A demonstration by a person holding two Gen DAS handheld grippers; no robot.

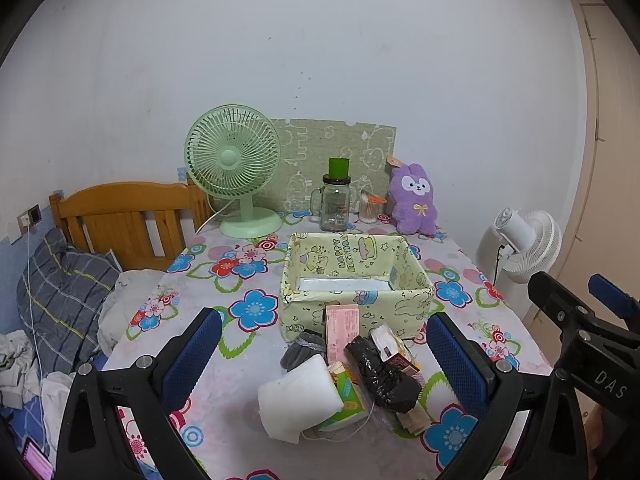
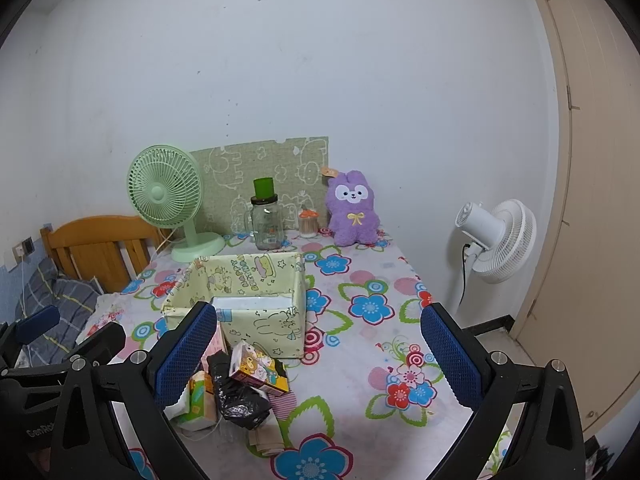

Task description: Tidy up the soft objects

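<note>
I have both tongs spread wide and empty: the left gripper (image 1: 324,356) hangs over the pile (image 1: 344,380) of small things lying on the table (image 1: 224,412) just in front of the yellow box (image 1: 356,276), the right gripper (image 2: 320,352) off to its right. The white sponge (image 1: 298,398) looks light and squashy, so I'd pinch it across its middle. The black bag (image 1: 382,376) is crinkly and slippery; I'd grab a bunched fold.
</note>
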